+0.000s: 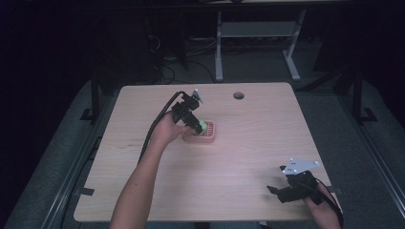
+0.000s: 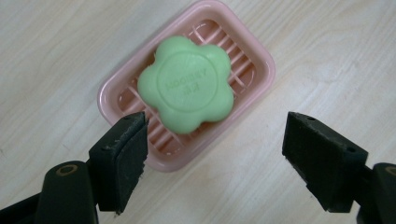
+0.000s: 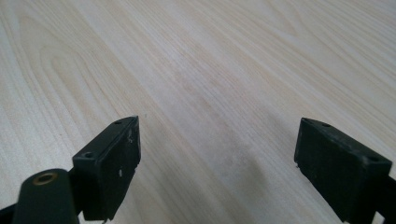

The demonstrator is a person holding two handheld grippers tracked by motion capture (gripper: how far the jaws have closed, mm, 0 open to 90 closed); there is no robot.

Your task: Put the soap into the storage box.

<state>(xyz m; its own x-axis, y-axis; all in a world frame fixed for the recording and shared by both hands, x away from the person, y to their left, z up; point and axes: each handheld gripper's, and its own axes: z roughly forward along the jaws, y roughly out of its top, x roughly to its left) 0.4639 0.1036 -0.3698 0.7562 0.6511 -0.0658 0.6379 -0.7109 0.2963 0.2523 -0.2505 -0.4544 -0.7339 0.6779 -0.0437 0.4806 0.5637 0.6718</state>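
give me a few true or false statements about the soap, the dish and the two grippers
1. The green soap lies in the pink dish. True.
2. The left gripper is shut on the soap. False: its jaws stand open above the dish, apart from the soap.
3. The soap is shaped like a flower. True.
4. The right gripper holds the dish. False: it is open over bare table, near the table's right front corner.
5. The dish sits at the table's far right edge. False: it is near the middle, a bit left.
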